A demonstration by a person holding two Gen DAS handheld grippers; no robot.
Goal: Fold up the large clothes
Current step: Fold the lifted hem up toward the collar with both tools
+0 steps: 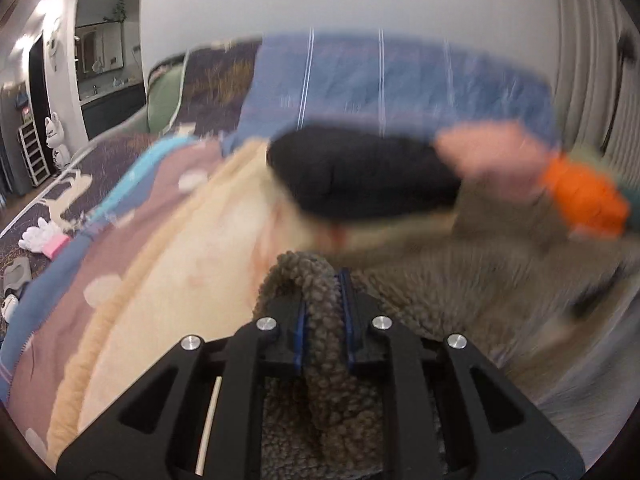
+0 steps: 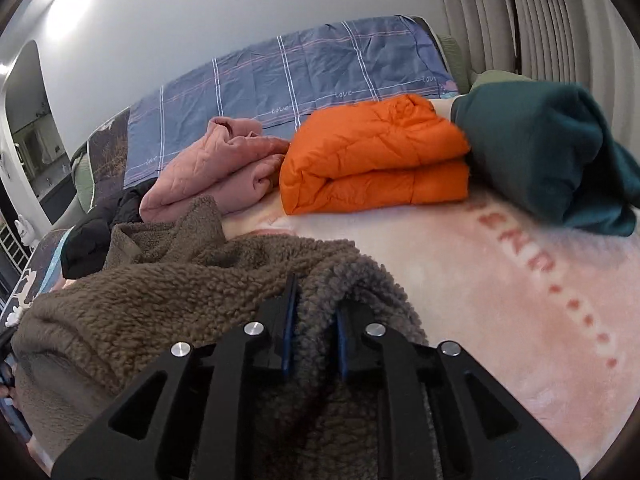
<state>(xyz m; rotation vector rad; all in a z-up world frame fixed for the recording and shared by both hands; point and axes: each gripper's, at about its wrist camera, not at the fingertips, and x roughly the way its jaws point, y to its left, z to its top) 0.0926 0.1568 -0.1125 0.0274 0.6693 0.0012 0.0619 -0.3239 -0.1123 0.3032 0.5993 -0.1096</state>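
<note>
A brown fleece garment (image 2: 168, 280) lies bunched on a cream blanket (image 2: 500, 300) on the bed. My right gripper (image 2: 314, 304) is shut on a fold of the brown fleece at its right edge. My left gripper (image 1: 326, 292) is shut on another fold of the same fleece (image 1: 460, 292), which spreads to the right in the blurred left wrist view.
Behind the fleece lie a black garment (image 2: 100, 232), a crumpled pink jacket (image 2: 216, 176), a folded orange jacket (image 2: 372, 160) and a dark green garment (image 2: 552, 152). A blue checked quilt (image 2: 288, 76) lies at the bed's head. Curtains hang at the right. White gloves (image 1: 38, 236) lie left.
</note>
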